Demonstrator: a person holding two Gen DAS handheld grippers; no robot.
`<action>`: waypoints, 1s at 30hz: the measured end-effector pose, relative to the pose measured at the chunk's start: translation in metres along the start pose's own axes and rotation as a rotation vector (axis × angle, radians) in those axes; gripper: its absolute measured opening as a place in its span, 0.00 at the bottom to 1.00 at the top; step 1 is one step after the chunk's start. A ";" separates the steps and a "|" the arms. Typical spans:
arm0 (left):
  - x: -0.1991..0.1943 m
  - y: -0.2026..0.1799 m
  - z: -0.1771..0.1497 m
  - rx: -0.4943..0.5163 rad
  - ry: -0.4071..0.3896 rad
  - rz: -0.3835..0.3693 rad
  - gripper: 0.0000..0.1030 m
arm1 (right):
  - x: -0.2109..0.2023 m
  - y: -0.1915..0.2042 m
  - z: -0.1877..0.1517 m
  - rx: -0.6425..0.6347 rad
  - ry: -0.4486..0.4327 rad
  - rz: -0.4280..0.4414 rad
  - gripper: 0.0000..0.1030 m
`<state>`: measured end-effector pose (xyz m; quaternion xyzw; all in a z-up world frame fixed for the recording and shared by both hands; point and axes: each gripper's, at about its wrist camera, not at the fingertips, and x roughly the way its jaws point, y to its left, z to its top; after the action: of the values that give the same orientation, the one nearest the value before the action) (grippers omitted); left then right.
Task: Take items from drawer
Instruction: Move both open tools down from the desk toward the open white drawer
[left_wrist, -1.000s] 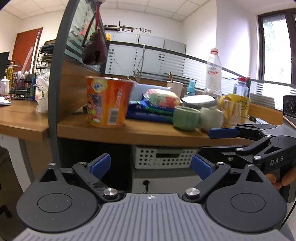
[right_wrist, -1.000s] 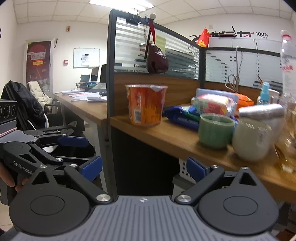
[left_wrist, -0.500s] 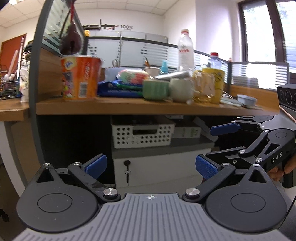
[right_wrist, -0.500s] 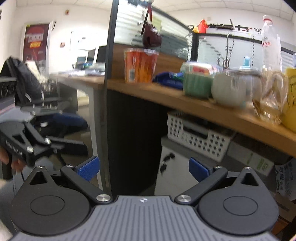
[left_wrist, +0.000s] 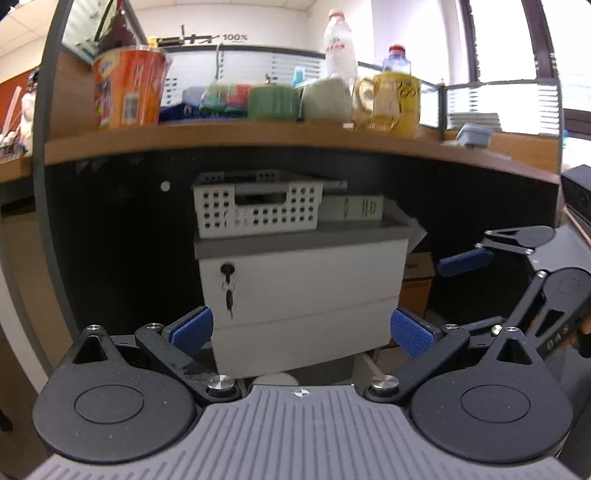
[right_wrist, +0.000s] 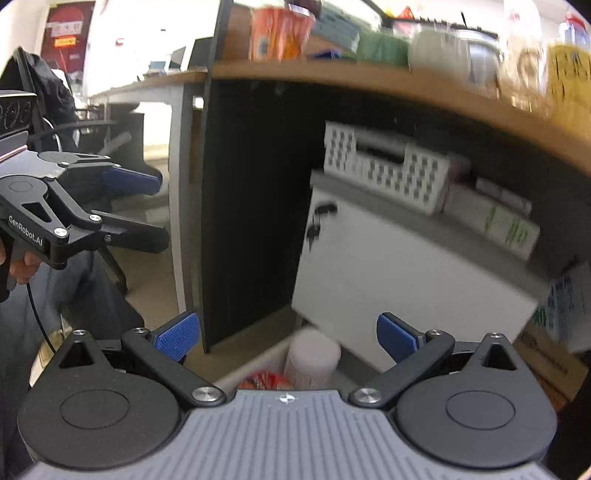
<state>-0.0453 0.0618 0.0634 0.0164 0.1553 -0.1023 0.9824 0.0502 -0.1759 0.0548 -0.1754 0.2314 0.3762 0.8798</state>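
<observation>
Drawer cabinet (left_wrist: 301, 291), white with a grey top, stands under the wooden desk (left_wrist: 258, 138), with a key (left_wrist: 229, 295) hanging from its lock at the upper left of the front. At the cabinet's foot the right wrist view shows an open bottom drawer (right_wrist: 258, 360) holding an orange packet (right_wrist: 266, 380) and a white cylindrical container (right_wrist: 312, 356); that view is blurred. On the cabinet top, a white perforated basket (left_wrist: 256, 212) sits left of a flat white box (left_wrist: 352, 208). Left gripper (left_wrist: 301, 330) faces the cabinet front, jaws spread, nothing between them. Right gripper (right_wrist: 288, 334) is above the open drawer, jaws likewise spread and empty.
</observation>
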 end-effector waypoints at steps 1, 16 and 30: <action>0.003 -0.002 -0.007 0.000 0.005 0.007 1.00 | 0.002 0.001 -0.007 0.001 0.009 -0.006 1.00; 0.057 -0.032 -0.064 -0.079 0.153 0.071 1.00 | 0.035 0.007 -0.088 0.103 0.074 -0.179 1.00; 0.102 -0.030 -0.117 0.019 0.291 0.122 1.00 | 0.089 -0.002 -0.141 0.286 0.263 -0.244 1.00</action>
<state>0.0079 0.0201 -0.0791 0.0499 0.2938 -0.0405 0.9537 0.0669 -0.1936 -0.1097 -0.1229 0.3720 0.2045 0.8970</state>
